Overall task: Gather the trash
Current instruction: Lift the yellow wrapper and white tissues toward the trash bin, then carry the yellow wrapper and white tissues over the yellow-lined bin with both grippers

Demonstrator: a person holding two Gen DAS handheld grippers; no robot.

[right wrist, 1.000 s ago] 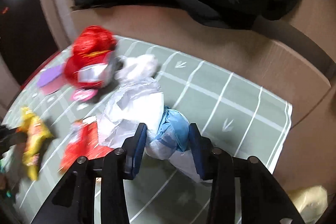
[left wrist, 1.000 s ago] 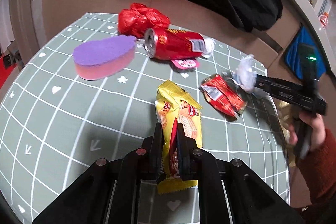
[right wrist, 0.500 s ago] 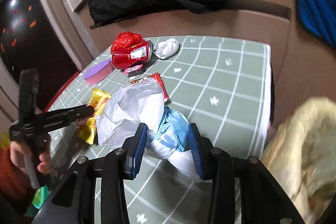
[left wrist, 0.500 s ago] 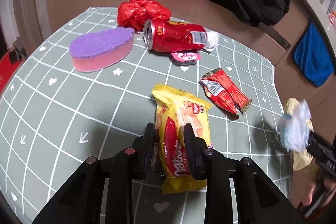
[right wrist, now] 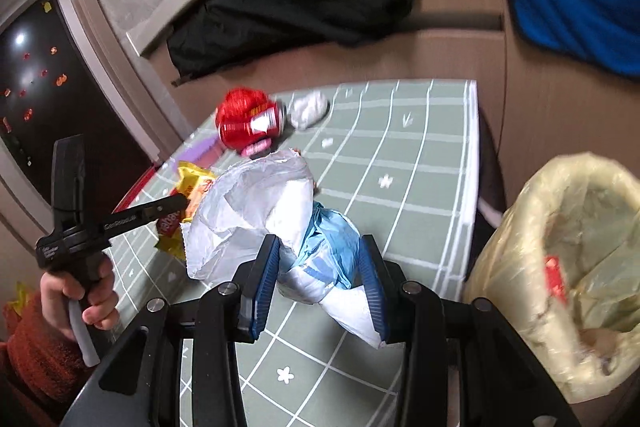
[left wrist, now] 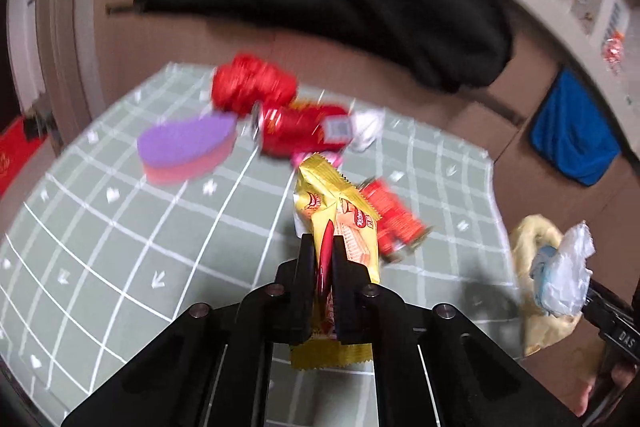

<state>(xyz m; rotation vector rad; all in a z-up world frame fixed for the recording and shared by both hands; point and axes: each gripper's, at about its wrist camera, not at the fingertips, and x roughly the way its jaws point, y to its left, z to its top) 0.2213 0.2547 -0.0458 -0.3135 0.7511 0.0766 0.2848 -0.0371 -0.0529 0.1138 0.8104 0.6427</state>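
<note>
My left gripper (left wrist: 323, 247) is shut on a yellow wafer wrapper (left wrist: 340, 215) and holds it above the green checked table (left wrist: 120, 247). My right gripper (right wrist: 320, 259) is shut on a crumpled white and blue wrapper (right wrist: 280, 223), beside the table's right edge; that wrapper also shows in the left wrist view (left wrist: 564, 279). A yellowish trash bag (right wrist: 568, 259) stands open to the right of the table. On the table lie a red can (left wrist: 304, 131), a red crumpled bag (left wrist: 252, 83), a red snack wrapper (left wrist: 396, 223) and a white paper wad (left wrist: 366, 129).
A purple and pink sponge (left wrist: 188, 147) lies at the table's left. A black garment (left wrist: 320, 7) hangs over the brown sofa back behind the table. A blue cloth (left wrist: 572, 135) hangs at the right. The left gripper (right wrist: 168, 207) shows in the right wrist view.
My left gripper has closed on the yellow wrapper and lifted it off the table. My right gripper has carried the white and blue wrapper rightward, close to the trash bag.
</note>
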